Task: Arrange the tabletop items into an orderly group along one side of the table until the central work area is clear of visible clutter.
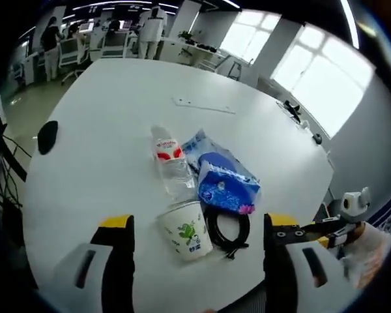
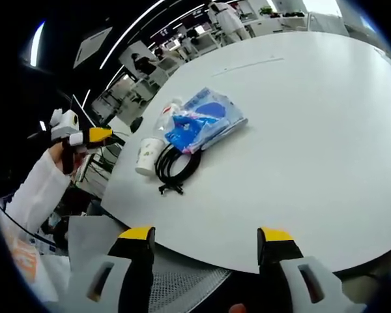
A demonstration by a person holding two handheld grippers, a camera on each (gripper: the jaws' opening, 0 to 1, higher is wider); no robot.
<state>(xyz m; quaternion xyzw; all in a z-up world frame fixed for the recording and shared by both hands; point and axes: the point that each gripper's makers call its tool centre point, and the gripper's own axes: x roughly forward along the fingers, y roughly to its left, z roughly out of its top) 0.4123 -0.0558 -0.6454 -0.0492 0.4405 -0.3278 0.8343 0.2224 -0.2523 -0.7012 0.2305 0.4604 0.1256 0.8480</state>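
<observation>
- White paper cup (image 1: 186, 231) sat just ahead of the left gripper (image 1: 199, 231), lined up between its wide-apart, empty jaws.
- Right gripper (image 2: 207, 240), jaws apart too, was farther off.

**No lettering I can make out**

From my station I can read nothing for certain. In the left gripper view the paper cup (image 1: 186, 232) carries a green leaf print with small dark marks under it, too tiny for me to read. The bottle (image 1: 170, 163) wears a red and white label whose writing blurs out. The blue tissue pack (image 1: 224, 182) shows white and pink printing, none of it legible to me. The right gripper view is no sharper.
</observation>
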